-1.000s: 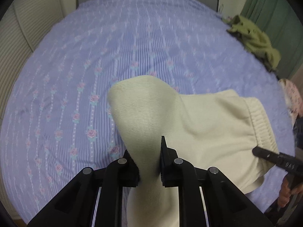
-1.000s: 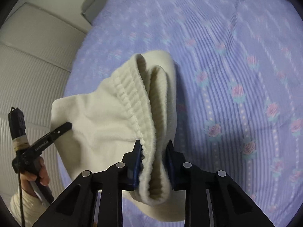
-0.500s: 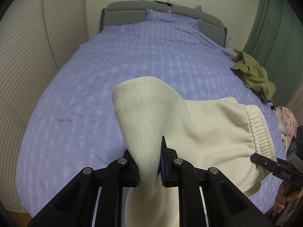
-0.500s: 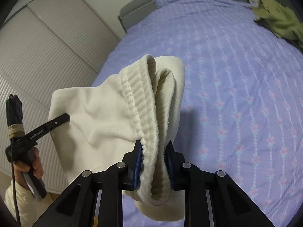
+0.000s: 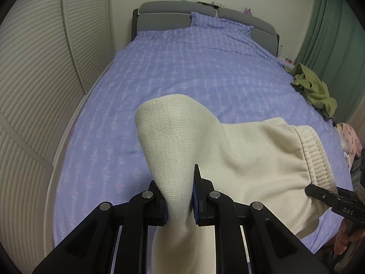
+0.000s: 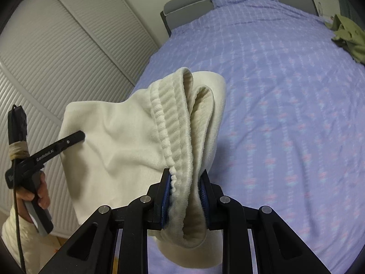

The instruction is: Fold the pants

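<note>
The left gripper (image 5: pixel 180 196) has its fingers clamped on a bunched fold of the cream pants (image 5: pixel 251 157), the blue pads pressing the ribbed cloth from both sides. From that pinch the fabric rises in a rounded hump and spreads toward the right gripper (image 6: pixel 185 194), whose fingers are squeezed on the doubled elastic waistband (image 6: pixel 173 123); the gathered ribbing stands up between its blue pads and a loop of cloth sags below them. The pants hang in the air between the two grippers, held above the near end of the bed (image 5: pixel 182 68) and not lying on it.

In the right wrist view the other tool shows at the left edge, its black finger laid against the cream cloth, gripped by a hand (image 6: pixel 38 194) in a cream sleeve (image 6: pixel 13 235). In the left wrist view a black finger of the right tool touches the waistband at the lower right.

The bed wears a lilac cover with rows of small pink flowers. At the bed's head stand a grey headboard (image 5: pixel 166 16) and a matching pillow (image 5: pixel 216 22). An olive-green garment (image 5: pixel 314 89) lies crumpled on the bed's right edge, and a pink patterned cloth (image 5: pixel 349 137) sits nearer along the same edge. White louvred doors (image 5: pixel 38 80) run along the bed's left side, and a green curtain (image 5: pixel 337 34) hangs beyond its right side.
</note>
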